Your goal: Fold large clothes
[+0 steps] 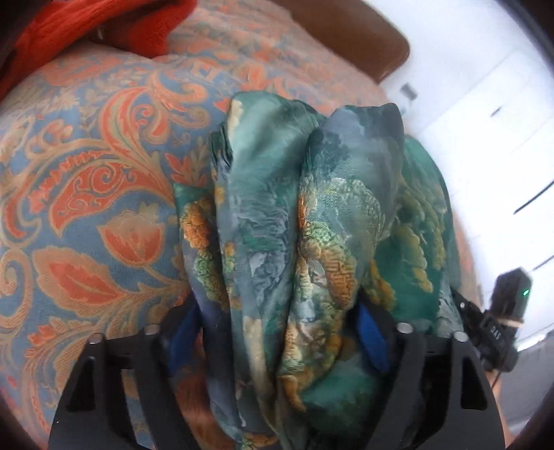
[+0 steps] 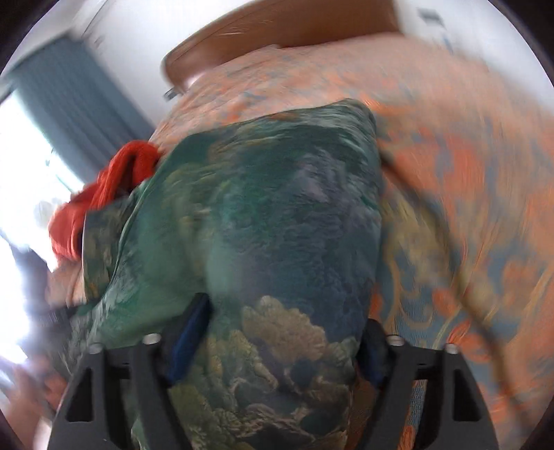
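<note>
A green silky garment [image 1: 311, 207] with orange and yellow print lies bunched in folds on a patterned bedspread [image 1: 86, 173]. My left gripper [image 1: 277, 337] stands wide with the bunched cloth between its blue pads [image 1: 372, 342]; the pads do not clamp it. In the right wrist view the same garment [image 2: 277, 207] spreads as a broad mound, blurred by motion. My right gripper [image 2: 280, 349] is also wide, and the cloth fills the gap between its fingers [image 2: 190, 339] without being pinched.
A red knitted garment [image 1: 86, 24] [image 2: 114, 180] lies on the bed beyond the green one. A brown headboard [image 1: 346, 31] [image 2: 277, 24] ends the bed. White cabinets [image 1: 484, 121], a blue curtain [image 2: 69, 104] and a black device with a green light [image 1: 509, 311] are nearby.
</note>
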A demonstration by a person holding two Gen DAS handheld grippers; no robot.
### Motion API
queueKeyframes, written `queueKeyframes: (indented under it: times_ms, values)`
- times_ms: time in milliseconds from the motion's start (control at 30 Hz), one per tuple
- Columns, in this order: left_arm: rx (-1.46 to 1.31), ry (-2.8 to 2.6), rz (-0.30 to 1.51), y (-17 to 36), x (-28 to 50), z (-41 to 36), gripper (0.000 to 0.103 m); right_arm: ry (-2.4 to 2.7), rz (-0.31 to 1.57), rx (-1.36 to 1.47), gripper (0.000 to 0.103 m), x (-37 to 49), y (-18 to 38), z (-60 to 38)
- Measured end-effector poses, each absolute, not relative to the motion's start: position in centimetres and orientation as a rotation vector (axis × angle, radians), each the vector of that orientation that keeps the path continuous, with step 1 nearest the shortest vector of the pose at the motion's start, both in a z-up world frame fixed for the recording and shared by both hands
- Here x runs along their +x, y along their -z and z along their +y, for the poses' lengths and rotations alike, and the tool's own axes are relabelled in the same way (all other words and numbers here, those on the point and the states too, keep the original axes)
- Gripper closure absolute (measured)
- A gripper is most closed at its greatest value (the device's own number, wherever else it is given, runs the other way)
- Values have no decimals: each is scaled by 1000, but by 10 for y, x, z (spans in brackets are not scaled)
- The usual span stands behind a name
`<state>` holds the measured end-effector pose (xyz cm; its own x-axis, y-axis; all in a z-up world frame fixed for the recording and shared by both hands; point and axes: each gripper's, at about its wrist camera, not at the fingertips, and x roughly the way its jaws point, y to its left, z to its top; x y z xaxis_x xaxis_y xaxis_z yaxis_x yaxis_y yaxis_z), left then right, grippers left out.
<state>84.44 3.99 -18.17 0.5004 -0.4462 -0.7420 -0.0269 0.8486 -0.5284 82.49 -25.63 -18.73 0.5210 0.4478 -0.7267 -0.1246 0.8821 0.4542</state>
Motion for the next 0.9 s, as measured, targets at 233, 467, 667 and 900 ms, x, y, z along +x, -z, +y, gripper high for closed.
queueKeyframes:
  times_ms: [233,467,667,900]
  values:
    - [-299,188,842,104,789,50,16,-358,839,405,14,794,151,-273]
    - [83,-26,589,47,674,18,1,-266,588,117,13,697,60,-273]
    - [143,-37,550,20,622,-10,1,-187,491,-44,2,608,15,-262]
    - [101,-21,499,-10,569,-34,0,-167,474,-135,2,532,-5,-241]
